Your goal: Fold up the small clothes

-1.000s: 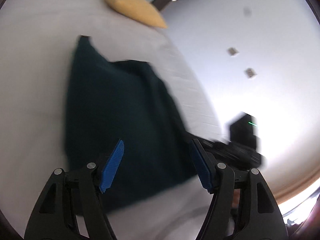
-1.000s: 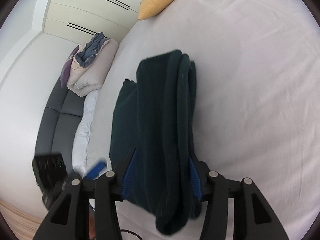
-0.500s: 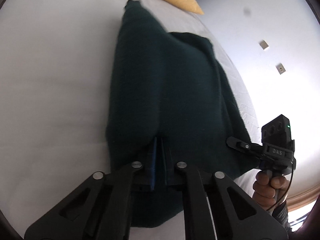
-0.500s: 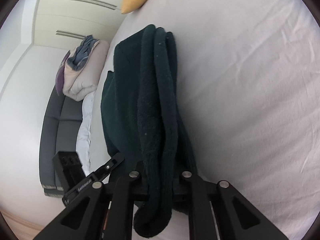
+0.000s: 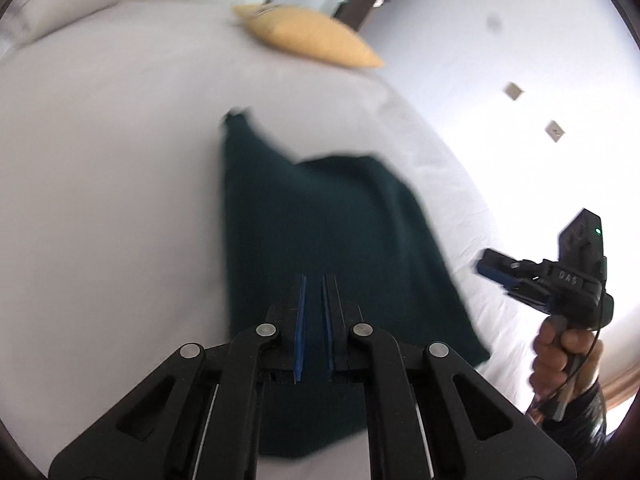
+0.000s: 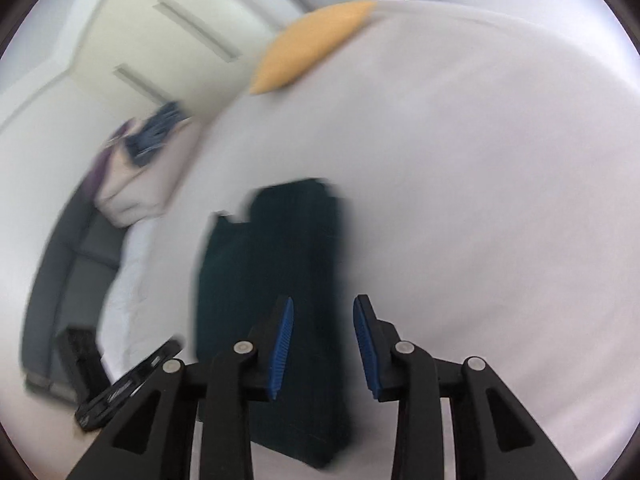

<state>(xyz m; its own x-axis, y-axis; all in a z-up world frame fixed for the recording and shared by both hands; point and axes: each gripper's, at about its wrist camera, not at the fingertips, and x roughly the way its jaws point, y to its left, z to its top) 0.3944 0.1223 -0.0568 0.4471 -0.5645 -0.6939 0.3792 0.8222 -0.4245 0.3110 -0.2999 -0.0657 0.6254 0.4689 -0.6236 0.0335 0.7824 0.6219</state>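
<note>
A dark green garment (image 5: 320, 240) lies folded flat on the white bed (image 5: 100, 220). My left gripper (image 5: 314, 280) is above its near part, jaws nearly closed with a thin gap and nothing between the pads. My right gripper (image 6: 323, 304) is open and empty above the garment's right edge (image 6: 280, 260). The right gripper also shows in the left wrist view (image 5: 492, 268), held off the garment's right side. Both views are blurred by motion.
A yellow pillow (image 5: 308, 36) lies at the far end of the bed. A pile of bedding and clothes (image 6: 140, 160) sits on a dark grey sofa (image 6: 68, 264) to the left of the bed. A white wall is on the right.
Both grippers have let go of the garment and pulled up and back. The right gripper opened. The garment now lies flat on the bed.
</note>
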